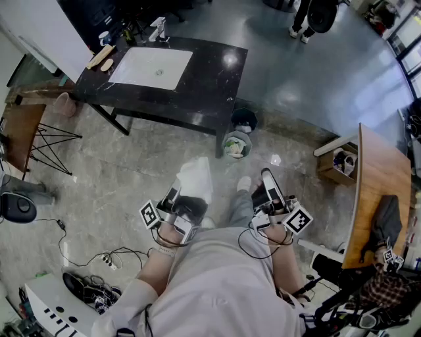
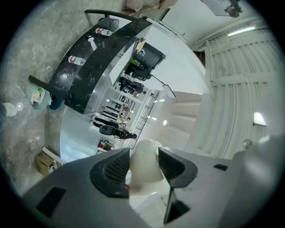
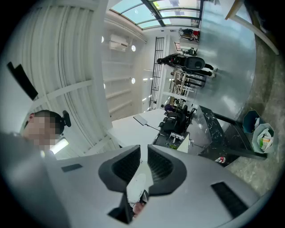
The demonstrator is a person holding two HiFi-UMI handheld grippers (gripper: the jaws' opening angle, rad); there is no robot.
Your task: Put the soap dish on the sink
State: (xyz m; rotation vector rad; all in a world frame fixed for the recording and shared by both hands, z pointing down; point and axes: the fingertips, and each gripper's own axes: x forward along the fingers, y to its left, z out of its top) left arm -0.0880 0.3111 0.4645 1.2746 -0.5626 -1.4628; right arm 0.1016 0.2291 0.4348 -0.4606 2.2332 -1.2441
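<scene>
I stand on the floor some way from the black sink counter point(image 1: 210, 79) with its white basin point(image 1: 151, 68) and faucet point(image 1: 160, 29). My left gripper point(image 1: 189, 197) is shut on a white soap dish point(image 1: 196, 178), held out in front of my body. In the left gripper view the rounded white soap dish point(image 2: 145, 171) fills the gap between the jaws of the left gripper point(image 2: 143, 164). My right gripper point(image 1: 268, 178) is beside it to the right. Its jaws point(image 3: 143, 162) stand almost together and grip nothing I can make out.
Two bins point(image 1: 237, 145) stand on the floor at the counter's near right corner. Wooden items point(image 1: 100, 57) lie left of the basin. Cables point(image 1: 99, 257) trail on the floor at my left, a wooden table point(image 1: 378, 191) is at my right, and a person point(image 1: 312, 16) stands far off.
</scene>
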